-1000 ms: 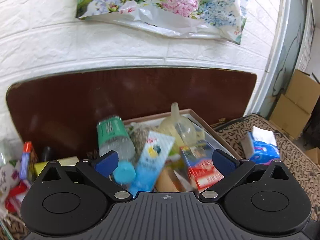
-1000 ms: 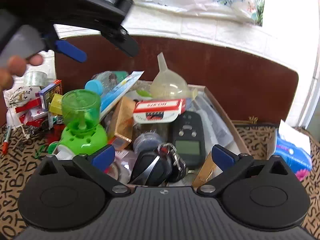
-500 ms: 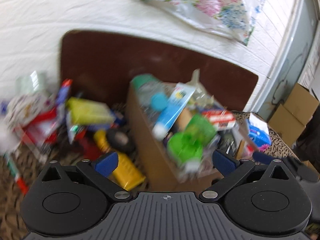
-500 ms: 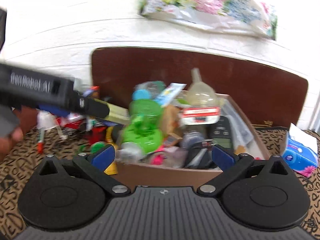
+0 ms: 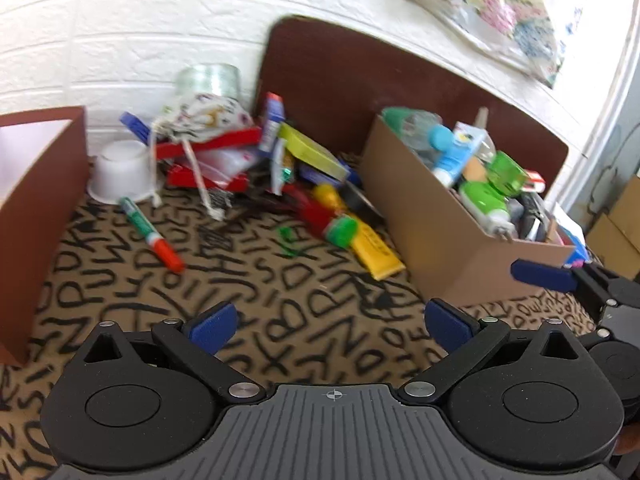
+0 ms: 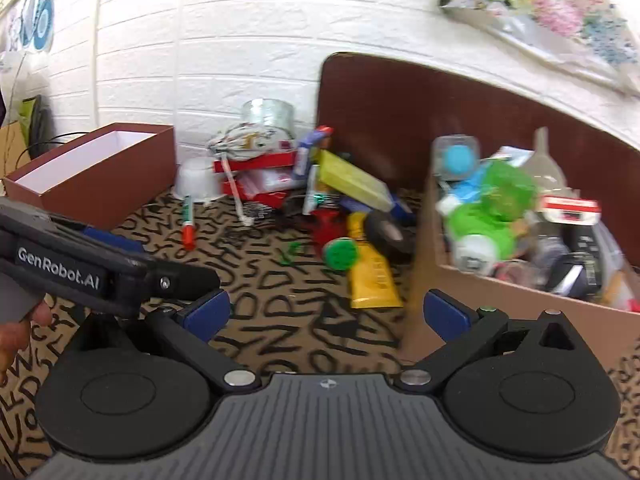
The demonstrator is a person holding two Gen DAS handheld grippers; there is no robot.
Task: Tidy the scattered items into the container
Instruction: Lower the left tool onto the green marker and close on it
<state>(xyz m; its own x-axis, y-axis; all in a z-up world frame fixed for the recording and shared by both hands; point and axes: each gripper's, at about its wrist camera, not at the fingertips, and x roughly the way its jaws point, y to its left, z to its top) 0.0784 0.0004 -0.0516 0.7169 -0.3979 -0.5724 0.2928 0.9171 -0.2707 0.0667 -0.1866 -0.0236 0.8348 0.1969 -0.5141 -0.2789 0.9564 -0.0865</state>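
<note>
The brown cardboard box (image 5: 448, 240) stands at the right, full of items; it also shows in the right wrist view (image 6: 500, 304). A heap of loose items lies left of it: a yellow tube (image 5: 374, 246) (image 6: 370, 276), a green-capped red item (image 5: 340, 229) (image 6: 340, 254), a marker pen (image 5: 150, 234) (image 6: 187, 222), a white cup (image 5: 122, 176), a red box (image 5: 208, 160) and a yellow-green box (image 5: 310, 152). My left gripper (image 5: 332, 326) is open and empty above the patterned cloth. My right gripper (image 6: 326, 314) is open and empty near the box's front left corner.
A second brown box with a white inside (image 6: 96, 172) stands at the left by the white brick wall. A dark brown board (image 5: 400, 80) leans behind the items. A roll of clear tape (image 6: 267, 114) sits on the heap. The cloth (image 5: 280, 300) has black letters.
Both grippers have pulled back from over the full box and swung left. The heap of loose items and the cloth have come into view. Both stayed open and empty.
</note>
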